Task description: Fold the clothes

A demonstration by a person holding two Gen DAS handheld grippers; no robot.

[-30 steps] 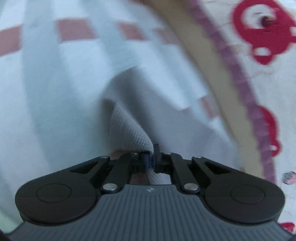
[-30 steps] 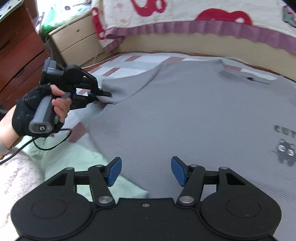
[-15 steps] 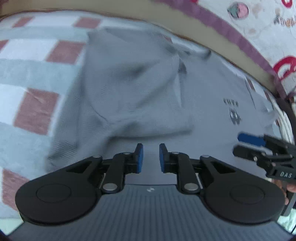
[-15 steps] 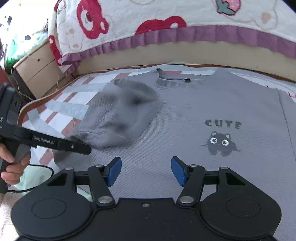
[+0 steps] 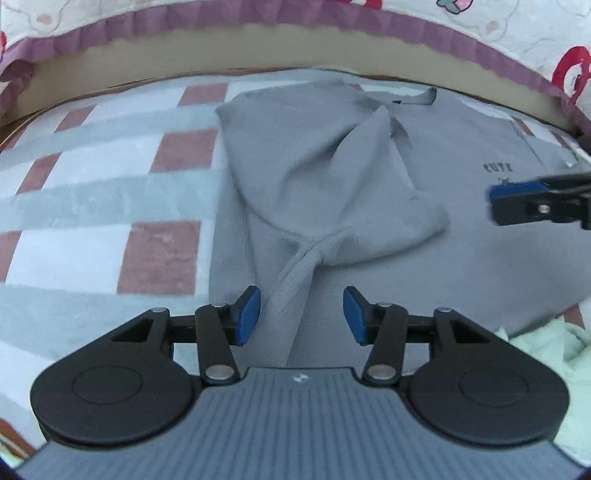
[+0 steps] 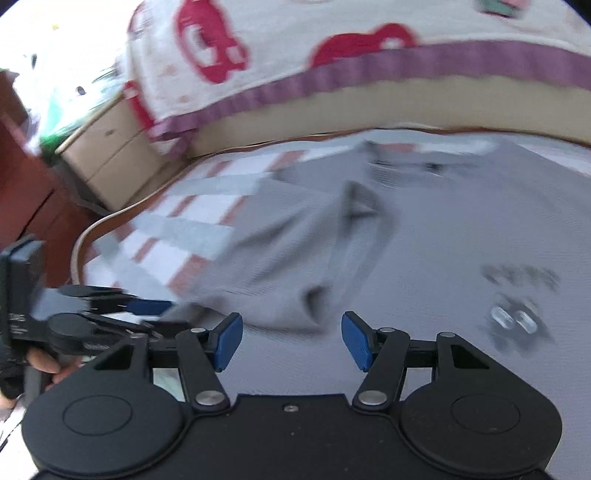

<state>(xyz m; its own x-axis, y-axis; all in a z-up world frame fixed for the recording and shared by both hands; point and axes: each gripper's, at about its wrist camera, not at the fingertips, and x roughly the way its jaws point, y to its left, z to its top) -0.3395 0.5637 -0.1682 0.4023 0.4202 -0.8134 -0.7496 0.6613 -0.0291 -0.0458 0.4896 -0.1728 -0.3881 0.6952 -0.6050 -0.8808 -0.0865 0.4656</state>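
Note:
A grey T-shirt (image 5: 480, 155) with a dark "CUTE" print lies flat on a checked blanket (image 5: 110, 177). Its left sleeve (image 5: 325, 184) is folded in over the chest, rumpled, with a twisted fold running back toward my left gripper (image 5: 301, 315). The left jaws are opening; the fold lies below the gap and neither pad touches it. My right gripper (image 6: 291, 338) hovers open over the shirt body (image 6: 461, 229), nothing between its blue pads. The left gripper (image 6: 147, 306) shows at the left of the blurred right wrist view, and the right gripper's fingers (image 5: 517, 194) show at the right edge of the left wrist view.
A bed with a bear-print cover and purple trim (image 5: 295, 22) runs along the far side. A beige drawer unit (image 6: 110, 155) and dark wooden furniture (image 6: 33, 206) stand at the left. Pale green cloth (image 5: 546, 354) lies near the shirt's hem. A gloved hand (image 6: 22, 369) holds the left gripper.
The left gripper was shut on the sleeve's edge, carried it over the shirt, then let go and widened its jaws. The sleeve now rests on the chest. The right gripper swung left, still open.

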